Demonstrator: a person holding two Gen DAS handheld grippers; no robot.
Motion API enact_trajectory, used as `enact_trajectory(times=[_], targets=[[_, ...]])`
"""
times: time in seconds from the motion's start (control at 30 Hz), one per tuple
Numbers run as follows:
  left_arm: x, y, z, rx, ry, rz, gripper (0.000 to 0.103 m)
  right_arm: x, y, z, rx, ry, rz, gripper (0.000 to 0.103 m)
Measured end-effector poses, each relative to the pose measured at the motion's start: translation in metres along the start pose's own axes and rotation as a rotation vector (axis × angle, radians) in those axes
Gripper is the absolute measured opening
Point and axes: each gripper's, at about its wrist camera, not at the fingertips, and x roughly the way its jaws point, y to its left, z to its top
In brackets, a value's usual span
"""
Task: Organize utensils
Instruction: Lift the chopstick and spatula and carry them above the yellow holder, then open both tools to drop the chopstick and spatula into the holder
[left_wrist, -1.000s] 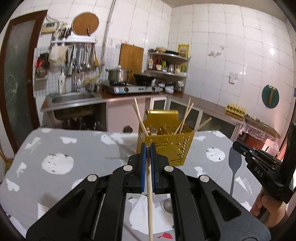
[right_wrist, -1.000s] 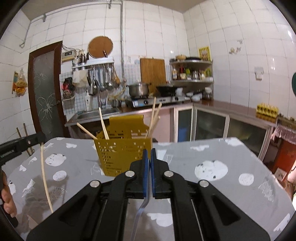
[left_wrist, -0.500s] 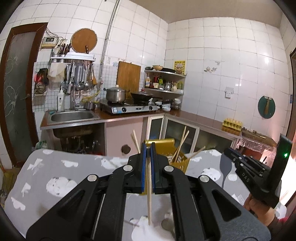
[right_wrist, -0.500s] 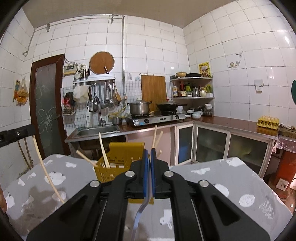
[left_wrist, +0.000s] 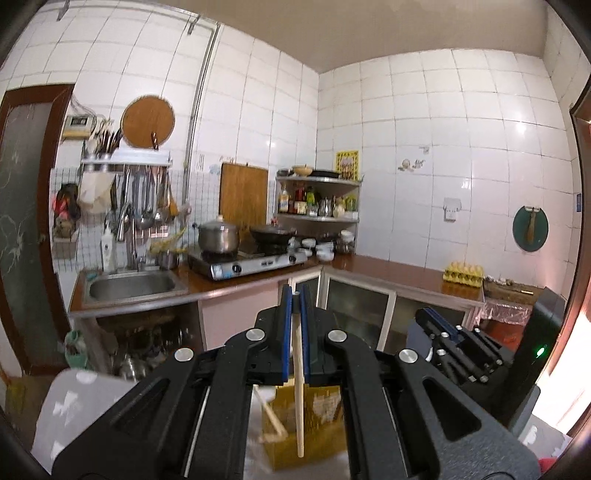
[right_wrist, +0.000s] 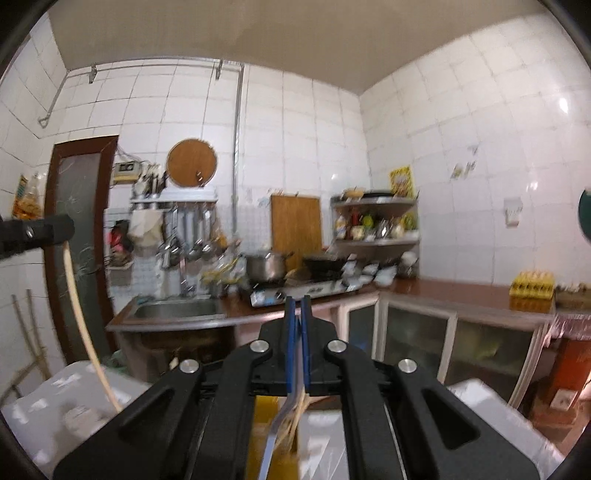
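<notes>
My left gripper is shut on a wooden chopstick that hangs down over the yellow slotted utensil holder, which stands below it with other chopsticks inside. My right gripper is shut on the handle of a grey spatula, which hangs down over the holder. In the right wrist view the left gripper shows at the far left with its chopstick. The right gripper shows at the right of the left wrist view.
The grey patterned tablecloth shows only at the lower edges. Behind are a sink, a gas stove with a pot, a corner shelf, an egg tray and a dark door.
Both grippers have risen with their utensils and stand over the holder. The table and holder have dropped to the bottom of both views.
</notes>
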Motion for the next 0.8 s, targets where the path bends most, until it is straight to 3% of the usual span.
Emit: enact_trajectory(times=[0.27, 0.47, 0.67, 0.7, 0.73, 0.77, 0.8], targets=[[0.062, -0.001, -0.01, 0.032, 0.0, 0.025, 0.003, 0.058, 0.013, -0.006, -0.021, -0.072, -0.103, 0.003], [0.098, 0.011, -0.049, 0.013, 0.076, 0.022, 0.003, 0.082, 0.017, -0.039, -0.032, -0.026, -0.093, 0.003], [0.11, 0.024, -0.076, -0.008, 0.155, 0.031, 0.004, 0.091, 0.013, -0.064, -0.046, 0.083, -0.072, 0.004], [0.11, 0.026, -0.077, -0.012, 0.166, 0.035, 0.006, 0.09, 0.011, -0.065, -0.046, 0.103, -0.069, 0.004], [0.109, 0.028, -0.077, -0.019, 0.181, 0.036, 0.018, 0.091, 0.01, -0.064, -0.047, 0.122, -0.073, 0.004], [0.107, 0.03, -0.076, -0.025, 0.187, 0.041, 0.038, 0.092, 0.007, -0.063, -0.044, 0.158, -0.075, 0.005], [0.102, 0.032, -0.074, -0.034, 0.192, 0.059, 0.048, 0.092, 0.003, -0.062, -0.037, 0.197, -0.073, 0.006]])
